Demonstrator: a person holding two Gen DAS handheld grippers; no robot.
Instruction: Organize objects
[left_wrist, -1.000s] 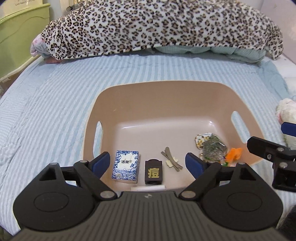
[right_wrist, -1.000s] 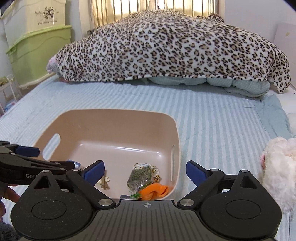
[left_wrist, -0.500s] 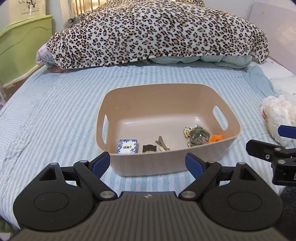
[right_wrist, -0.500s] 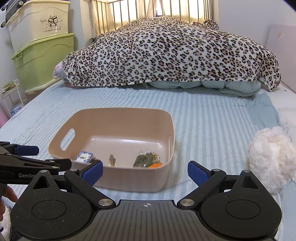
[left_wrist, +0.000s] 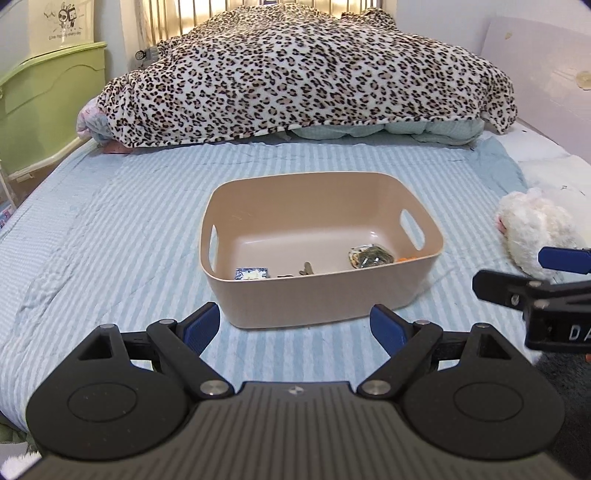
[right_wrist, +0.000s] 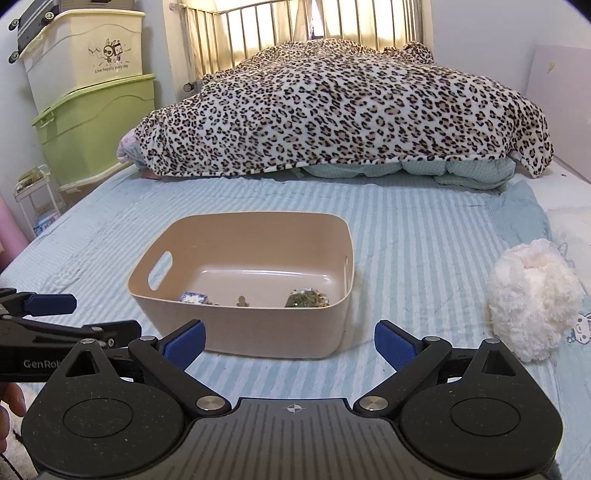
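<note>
**Now both tools are hovering empty short of the bin**

Now the left tool (left_wrist: 294, 325) is hanging over the striped bed (left_wrist: 110, 229) with its blue pads spread wide and nothing between them, and the beige bin (left_wrist: 317, 295) is sitting just ahead of it, apart from the pads. The right tool (right_wrist: 290, 341) is hanging released as well, gripping nothing, with the same bin ahead and slightly to its left.

Judging by the task, the step in hand is looking like a pause between items: the one loose thing is the white plush toy (right_wrist: 532, 302), lying on the bed to the right of the right tool, well clear of the bin. To do it well, the right tool should probably be swinging rightward with its jaws kept wide, closing on the body of the toy rather than its loose fur, then lifting it over the bin's near wall before letting go.

Counting from left to right inside the bin: one blue patterned packet (left_wrist: 251, 273), one small dark item barely showing beside it, one tan clip-like piece (left_wrist: 306, 268), one greenish wrapped packet (left_wrist: 370, 255), one orange scrap (left_wrist: 407, 259). Outside it: one plush toy. One bin, two tools.
</note>
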